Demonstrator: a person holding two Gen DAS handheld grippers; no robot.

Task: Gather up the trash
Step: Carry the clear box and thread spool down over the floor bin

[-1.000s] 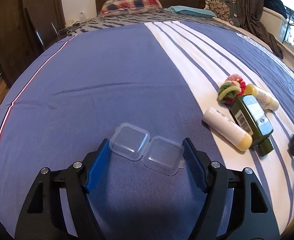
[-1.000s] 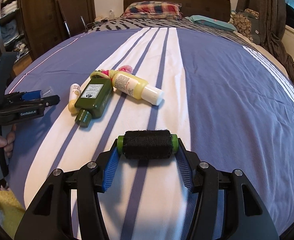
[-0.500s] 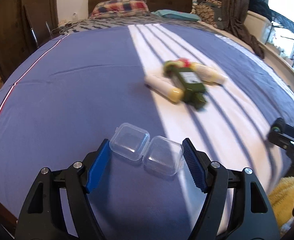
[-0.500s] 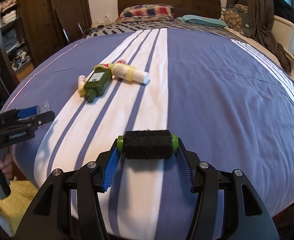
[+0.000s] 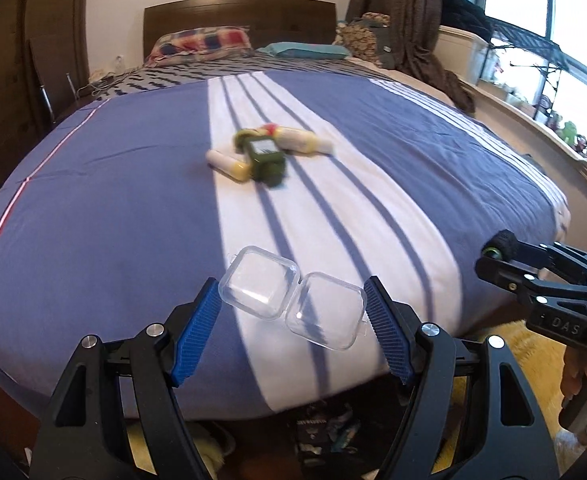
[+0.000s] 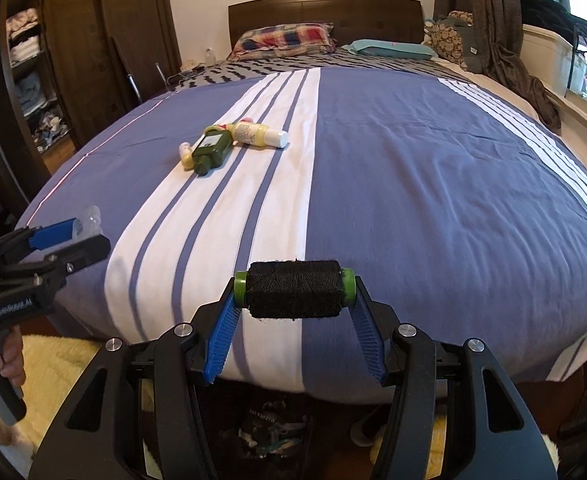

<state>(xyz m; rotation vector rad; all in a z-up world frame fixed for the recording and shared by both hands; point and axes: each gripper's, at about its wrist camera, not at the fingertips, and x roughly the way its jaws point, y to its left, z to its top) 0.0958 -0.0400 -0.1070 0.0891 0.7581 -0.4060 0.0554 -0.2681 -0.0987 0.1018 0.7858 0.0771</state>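
**A:** At the foot of the bed (image 6: 433, 168), what has changed in the last second?

**B:** Both hands have drawn back from the middle of the bedspread. The left hand-held gripper (image 5: 293, 308) is closed on the clear plastic case (image 5: 293, 300), which lies open between its blue pads. The right hand-held gripper (image 6: 295, 296) is clamped on the ends of a black thread spool (image 6: 295, 294). A second ago both hung over the stripes near the bottles; now they sit past the mattress edge.

**A:** And what is under them?

**B:** A dark container of scraps (image 6: 271, 428) on the floor, which I take for the bin. It shows directly below the right hand's spool.

**A:** So the drop comes next?

**B:** That is my judgement. Both pieces look ready to be released into it.

**A:** What stays on the bed?

**B:** The green bottle (image 6: 211, 150), the yellow bottle (image 6: 257, 135) and a small yellow tube (image 6: 185, 155), lying together, well apart from both hands.
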